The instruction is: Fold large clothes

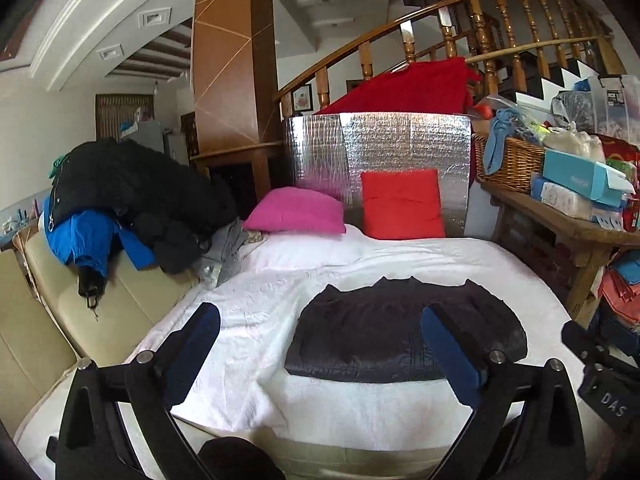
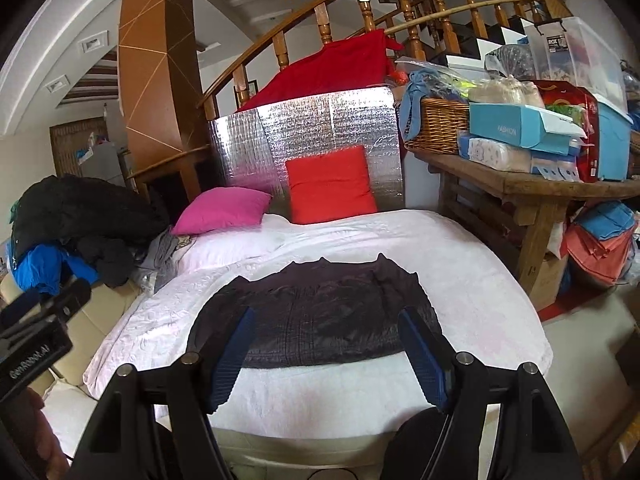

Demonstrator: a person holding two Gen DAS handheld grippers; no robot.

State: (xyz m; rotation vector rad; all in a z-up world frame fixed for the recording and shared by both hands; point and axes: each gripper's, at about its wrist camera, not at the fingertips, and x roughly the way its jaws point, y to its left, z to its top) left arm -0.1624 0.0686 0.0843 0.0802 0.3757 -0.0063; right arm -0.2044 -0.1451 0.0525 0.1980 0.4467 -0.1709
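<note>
— What does the garment (image 1: 404, 336) look like?
— Dark, near black, quilted, folded into a broad flat bundle.
— Where does it lie?
— Flat on the white bed cover (image 1: 256, 320) (toward the near edge), its straight folded edge nearest, small points of cloth sticking up along the far edge.

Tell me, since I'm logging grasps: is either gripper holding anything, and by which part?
Nothing is held. The left gripper and right gripper are both open above the folded dark garment on the white bedspread.
</note>
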